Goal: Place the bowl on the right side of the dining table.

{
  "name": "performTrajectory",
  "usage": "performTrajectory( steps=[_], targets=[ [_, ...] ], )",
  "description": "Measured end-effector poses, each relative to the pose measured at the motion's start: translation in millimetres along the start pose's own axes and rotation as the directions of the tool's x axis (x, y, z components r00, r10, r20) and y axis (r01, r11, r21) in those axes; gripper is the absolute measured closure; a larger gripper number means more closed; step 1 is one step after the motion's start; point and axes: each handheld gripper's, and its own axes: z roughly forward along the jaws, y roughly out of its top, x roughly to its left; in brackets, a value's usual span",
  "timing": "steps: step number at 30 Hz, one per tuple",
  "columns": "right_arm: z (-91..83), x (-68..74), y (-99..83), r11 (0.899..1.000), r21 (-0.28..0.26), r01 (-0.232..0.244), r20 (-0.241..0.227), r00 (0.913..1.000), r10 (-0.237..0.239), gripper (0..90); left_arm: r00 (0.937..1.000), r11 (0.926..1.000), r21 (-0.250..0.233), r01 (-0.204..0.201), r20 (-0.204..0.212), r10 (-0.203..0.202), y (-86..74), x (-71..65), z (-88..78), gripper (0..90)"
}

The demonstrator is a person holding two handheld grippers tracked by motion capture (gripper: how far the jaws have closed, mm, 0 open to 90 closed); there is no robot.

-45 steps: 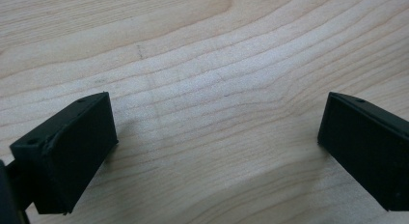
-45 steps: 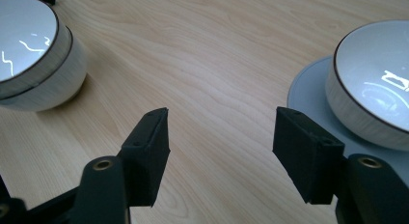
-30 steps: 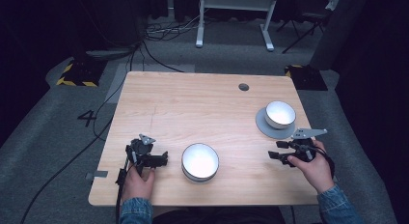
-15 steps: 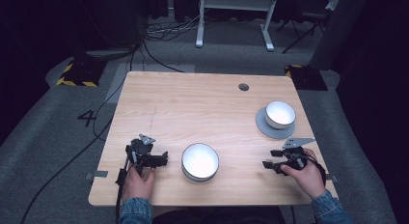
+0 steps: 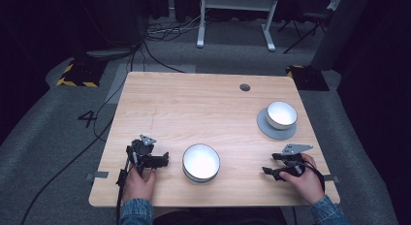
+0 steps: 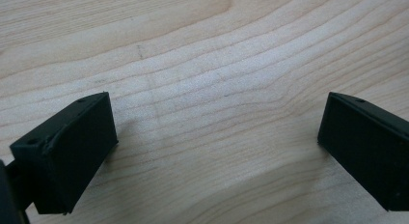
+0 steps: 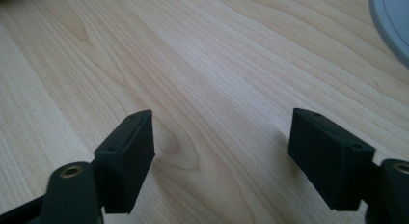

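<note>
Both the left gripper (image 5: 162, 160) and right gripper (image 5: 269, 165) gape wide, empty; a careless sweep could probably knock the near bowl (image 5: 200, 162).

Each black tool (image 5: 164, 160) carries a grey triangular plate; sleeves (image 5: 137, 211) are denim.

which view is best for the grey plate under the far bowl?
High view: the grey plate shows nearly whole, with the white bowl sitting on it. Right gripper view catches just a grey sliver at its top right corner. Left gripper view shows bare wood between its jaws.
</note>
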Motion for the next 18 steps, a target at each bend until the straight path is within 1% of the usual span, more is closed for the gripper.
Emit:
performTrajectory(
  steps=[2, 3, 4, 6, 18],
  targets=[
    [3.4, 3.2, -3.2, 0.999, -0.034, 0.01, 0.021, 0.9997, -0.01, 17.3, 1.0, 1.0, 0.0, 0.0, 0.0, 0.0, 0.0, 0.0, 0.0, 0.2],
    [5.9, 4.6, -5.4, 0.998, -0.053, 0.027, 0.035, 0.9991, -0.025, 14.5, 1.0, 1.0, 0.0, 0.0, 0.0, 0.0, 0.0, 0.0, 0.0, 0.2],
    [7.4, 6.8, -5.2, 0.998, -0.053, 0.038, 0.045, 0.9983, -0.036, 13.5, 1.0, 1.0, 0.0, 0.0, 0.0, 0.0, 0.0, 0.0, 0.0, 0.2],
    [7.7, 8.2, -4.9, 0.998, -0.051, 0.034, 0.052, 0.9982, -0.032, 13.1, 1.0, 1.0, 0.0, 0.0, 0.0, 0.0, 0.0, 0.0, 0.0, 0.2],
    [7.8, 8.2, -5.4, 0.998, -0.057, 0.037, 0.046, 0.9983, -0.035, 14.2, 1.0, 1.0, 0.0, 0.0, -0.001, 0.0, -0.1, 0.0, 0.0, 0.2]
  ],
)
